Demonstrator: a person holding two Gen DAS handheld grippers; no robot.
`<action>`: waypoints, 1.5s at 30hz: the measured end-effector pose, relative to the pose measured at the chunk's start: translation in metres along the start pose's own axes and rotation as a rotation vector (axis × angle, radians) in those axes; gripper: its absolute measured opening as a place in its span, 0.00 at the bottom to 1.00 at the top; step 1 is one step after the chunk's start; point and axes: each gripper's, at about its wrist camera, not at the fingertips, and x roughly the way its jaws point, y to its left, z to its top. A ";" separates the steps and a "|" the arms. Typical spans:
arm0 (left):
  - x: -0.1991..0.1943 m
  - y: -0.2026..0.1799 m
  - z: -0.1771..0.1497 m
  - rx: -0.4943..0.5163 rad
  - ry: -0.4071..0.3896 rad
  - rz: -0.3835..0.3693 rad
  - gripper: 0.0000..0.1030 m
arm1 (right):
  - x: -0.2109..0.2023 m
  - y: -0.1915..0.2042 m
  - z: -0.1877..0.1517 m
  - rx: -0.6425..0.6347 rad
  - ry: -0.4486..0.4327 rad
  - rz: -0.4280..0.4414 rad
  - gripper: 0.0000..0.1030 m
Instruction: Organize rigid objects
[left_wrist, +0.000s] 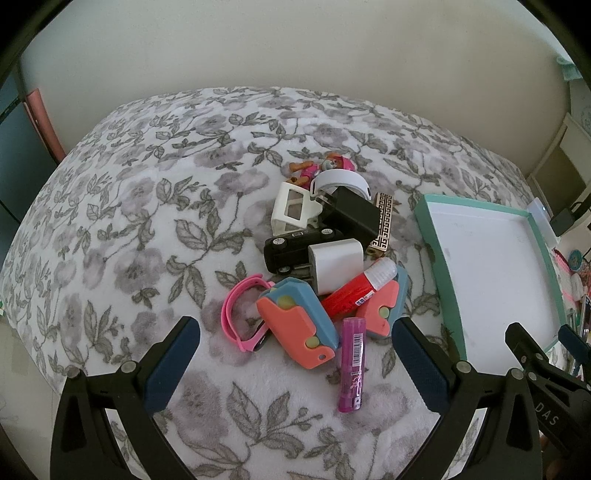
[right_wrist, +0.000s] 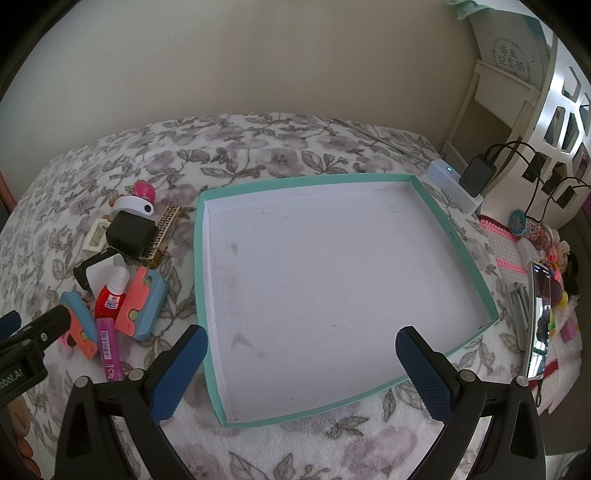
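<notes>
A heap of small rigid things lies on the floral blanket (left_wrist: 122, 206): a purple glue stick (left_wrist: 352, 363), a red glue bottle (left_wrist: 356, 290), two coral-and-blue cases (left_wrist: 299, 323), a white charger (left_wrist: 334, 266), a black charger (left_wrist: 352, 214), a black toy car (left_wrist: 291, 245), a pink band (left_wrist: 240, 314) and a doll figure (left_wrist: 321, 168). My left gripper (left_wrist: 295, 354) stands open just short of the heap, nothing between its fingers. A teal-rimmed shallow box (right_wrist: 201, 258) with nothing in it sits to the right. My right gripper (right_wrist: 301, 369) hangs open over the box's near edge.
Beyond the box stands a white device with a light (right_wrist: 452, 184) and a black adapter with cables (right_wrist: 478, 177). At the right edge lie a phone (right_wrist: 537, 317), a pink-and-white mat (right_wrist: 502, 254) and small toys. A wall runs behind the bed.
</notes>
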 end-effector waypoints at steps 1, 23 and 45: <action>0.000 0.000 0.000 0.000 0.000 0.001 1.00 | 0.000 0.000 0.000 0.000 0.001 -0.001 1.00; -0.004 0.035 0.007 -0.133 -0.081 0.057 1.00 | -0.002 0.019 0.001 -0.041 -0.002 0.080 1.00; 0.033 0.072 0.002 -0.306 0.106 0.008 1.00 | 0.027 0.121 -0.014 -0.182 0.192 0.372 0.76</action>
